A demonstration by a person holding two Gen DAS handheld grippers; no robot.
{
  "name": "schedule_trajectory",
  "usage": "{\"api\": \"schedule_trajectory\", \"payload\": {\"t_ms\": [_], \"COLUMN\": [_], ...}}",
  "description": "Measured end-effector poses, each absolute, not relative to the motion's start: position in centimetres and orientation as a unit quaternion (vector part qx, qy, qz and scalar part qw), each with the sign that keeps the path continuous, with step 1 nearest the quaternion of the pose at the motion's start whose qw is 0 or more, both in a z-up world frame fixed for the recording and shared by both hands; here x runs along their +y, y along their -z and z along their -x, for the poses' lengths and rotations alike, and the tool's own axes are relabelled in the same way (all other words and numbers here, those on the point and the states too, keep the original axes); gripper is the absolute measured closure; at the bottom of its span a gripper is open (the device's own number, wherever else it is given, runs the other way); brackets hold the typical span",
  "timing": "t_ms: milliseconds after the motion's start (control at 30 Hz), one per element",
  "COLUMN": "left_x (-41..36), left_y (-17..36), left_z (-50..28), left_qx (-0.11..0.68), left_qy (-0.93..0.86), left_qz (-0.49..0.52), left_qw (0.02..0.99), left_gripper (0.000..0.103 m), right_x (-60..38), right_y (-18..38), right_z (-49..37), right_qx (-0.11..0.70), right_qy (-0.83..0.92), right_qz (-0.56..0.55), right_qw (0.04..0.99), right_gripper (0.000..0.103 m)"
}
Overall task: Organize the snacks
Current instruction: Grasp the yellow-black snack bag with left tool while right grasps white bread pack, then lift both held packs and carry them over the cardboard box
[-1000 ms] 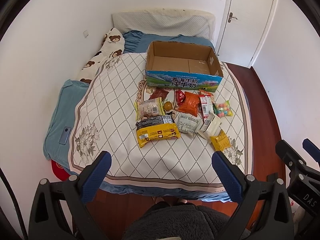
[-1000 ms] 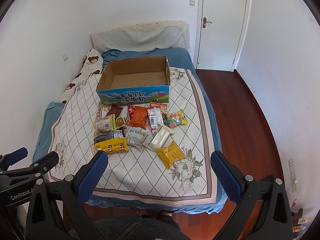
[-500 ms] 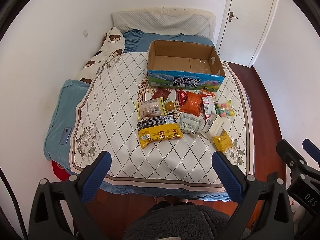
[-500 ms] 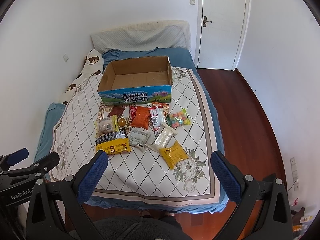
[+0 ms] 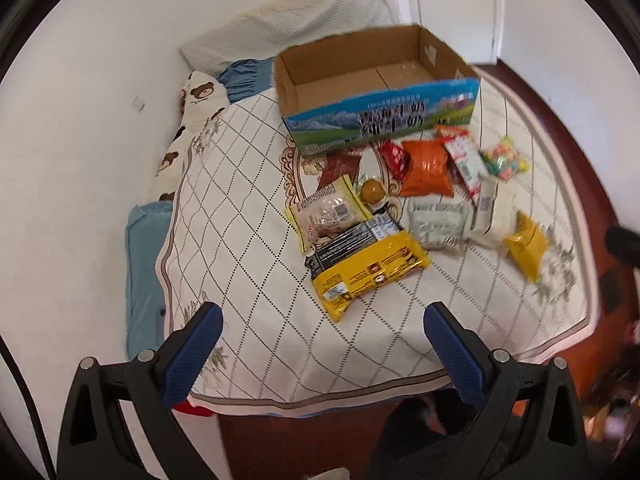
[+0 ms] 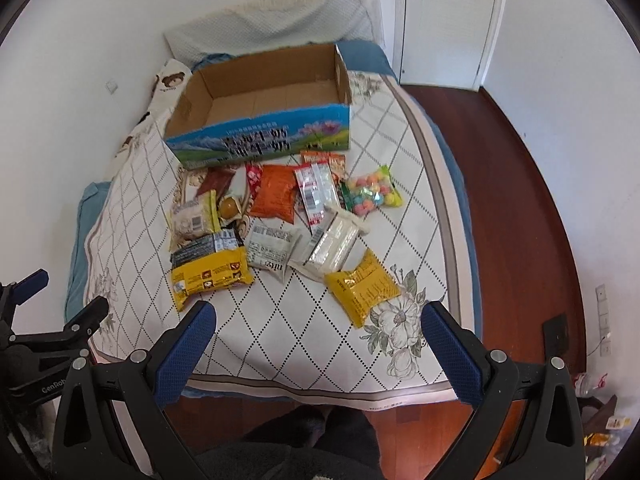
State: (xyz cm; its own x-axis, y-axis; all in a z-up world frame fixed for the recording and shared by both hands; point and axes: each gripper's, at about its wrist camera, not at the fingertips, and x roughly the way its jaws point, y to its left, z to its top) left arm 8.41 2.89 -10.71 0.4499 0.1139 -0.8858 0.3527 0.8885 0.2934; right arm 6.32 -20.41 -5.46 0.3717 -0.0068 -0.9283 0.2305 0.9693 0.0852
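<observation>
My room is bright with even daylight; my left view smears with motion blur, my right stays sharp, edges bending.

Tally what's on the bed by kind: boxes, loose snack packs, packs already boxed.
cardboard box: 1
snack packs loose on the quilt: about 12 (some overlap, so the count is approximate)
packs inside the box: 0
Total: about 13 things
</observation>
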Motion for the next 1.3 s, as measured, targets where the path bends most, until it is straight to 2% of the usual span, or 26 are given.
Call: {"api": "schedule_trajectory", "payload": {"t_ms": [233, 367, 633, 700, 733, 800, 833, 1000, 1067, 1133, 1233, 1300], "left_x": [0.7, -0.9, -3.4, -3.8, -3.9, -3.9, -3.8, -0.7, 1.8, 4.3, 7.0, 6.8], "left_y": [21.5, 27.4, 34.1, 34.9, 34.8, 34.0, 33.3, 31.7, 32.4, 33.1, 33.5, 33.9], "left_z": [-12.8, -15.4, -19.4, -20.0, -20.4, -21.3, -21.9, -25.3, -27.0, -28.1, -29.1, -29.2], "left_qx": [0.521, 0.509, 0.537, 0.54, 0.547, 0.569, 0.577, 0.679, 0.746, 0.781, 0.789, 0.788], "left_qy": [0.163, 0.219, 0.31, 0.314, 0.315, 0.307, 0.304, 0.229, 0.173, 0.143, 0.109, 0.107], "left_qz": [-0.398, -0.484, -0.546, -0.544, -0.529, -0.487, -0.465, -0.291, -0.172, -0.05, 0.061, 0.069], "left_qw": [0.737, 0.677, 0.564, 0.56, 0.567, 0.587, 0.598, 0.634, 0.62, 0.605, 0.602, 0.602], "left_gripper": [0.0, 0.0, 0.0, 0.001, 0.004, 0.017, 0.018, 0.019, 0.019, 0.019, 0.019, 0.018], "right_x": [-22.2, -22.8, -22.3, -22.0, -21.9, -21.8, -21.9, -23.3, -24.2, -25.0, -25.9, -26.3], "right_y": [16.4, 20.6, 22.3, 22.3, 22.3, 22.2, 22.1, 21.9, 22.5, 23.5, 25.5, 26.9], "right_z": [-11.9, -14.0, -15.3, -15.5, -15.6, -15.7, -15.7, -15.9, -16.6, -17.5, -19.4, -20.6], "right_qx": [0.627, 0.643, 0.653, 0.654, 0.654, 0.653, 0.652, 0.64, 0.638, 0.636, 0.642, 0.652], "right_qy": [0.066, 0.076, 0.093, 0.095, 0.099, 0.105, 0.108, 0.131, 0.136, 0.137, 0.134, 0.121], "right_qz": [-0.169, -0.194, -0.194, -0.194, -0.193, -0.193, -0.196, -0.216, -0.233, -0.251, -0.258, -0.261], "right_qw": [0.757, 0.737, 0.726, 0.724, 0.725, 0.724, 0.724, 0.726, 0.721, 0.717, 0.709, 0.702], "right_gripper": [0.0, 0.0, 0.0, 0.0, 0.0, 0.0, 0.0, 0.0, 0.0, 0.001, 0.007, 0.017]}}
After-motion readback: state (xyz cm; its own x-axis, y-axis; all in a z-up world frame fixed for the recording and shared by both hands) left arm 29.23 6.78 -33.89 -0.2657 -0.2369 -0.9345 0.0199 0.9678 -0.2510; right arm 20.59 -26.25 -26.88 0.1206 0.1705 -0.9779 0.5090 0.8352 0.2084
